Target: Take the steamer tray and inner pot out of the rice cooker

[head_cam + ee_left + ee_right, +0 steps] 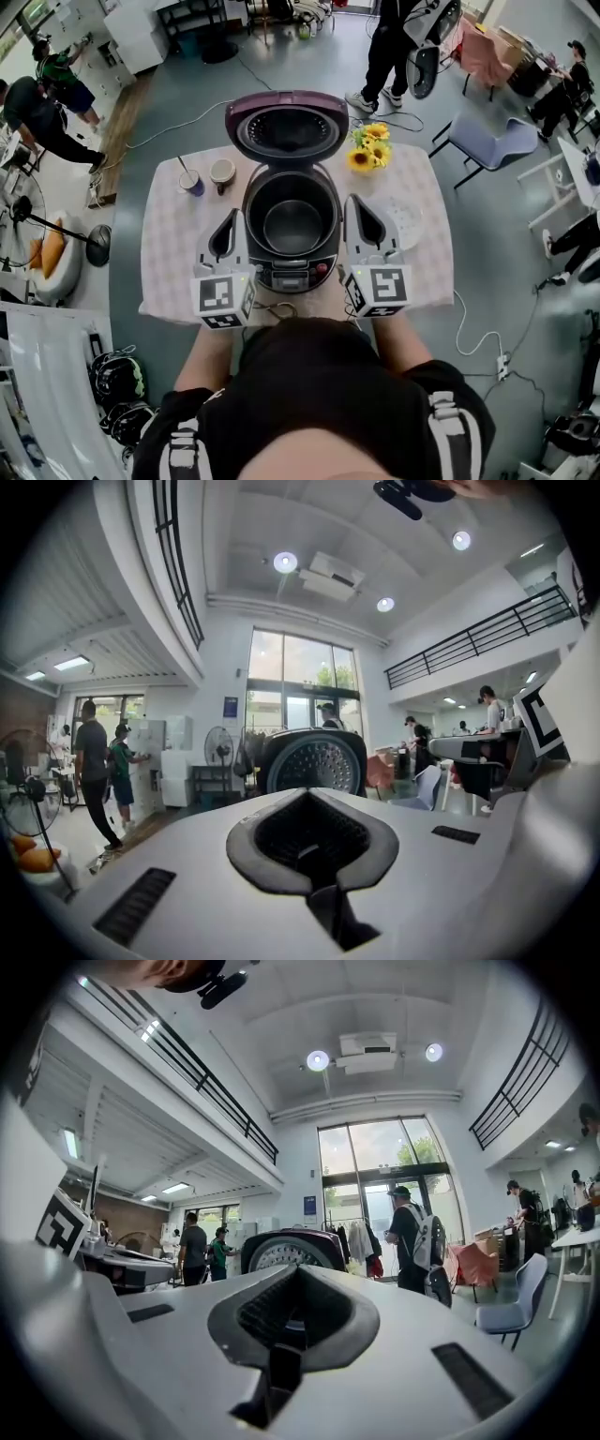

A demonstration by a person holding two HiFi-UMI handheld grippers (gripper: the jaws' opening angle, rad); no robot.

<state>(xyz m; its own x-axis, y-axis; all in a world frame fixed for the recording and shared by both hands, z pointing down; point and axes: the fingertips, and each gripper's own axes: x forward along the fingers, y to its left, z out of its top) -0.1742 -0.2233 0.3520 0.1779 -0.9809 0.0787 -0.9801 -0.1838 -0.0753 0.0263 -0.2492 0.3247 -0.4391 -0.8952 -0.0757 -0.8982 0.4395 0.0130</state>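
On a checked-cloth surface (169,253) in a grey-floored hall, head view: the open rice cooker (292,267), inner pot (292,220) inside, sits between left tool (230,225) and right tool (360,211). Left gripper view: jaws closed on nothing, facing the raised lid (314,764) and tall windows (302,682). Right gripper view: jaws likewise closed and empty.
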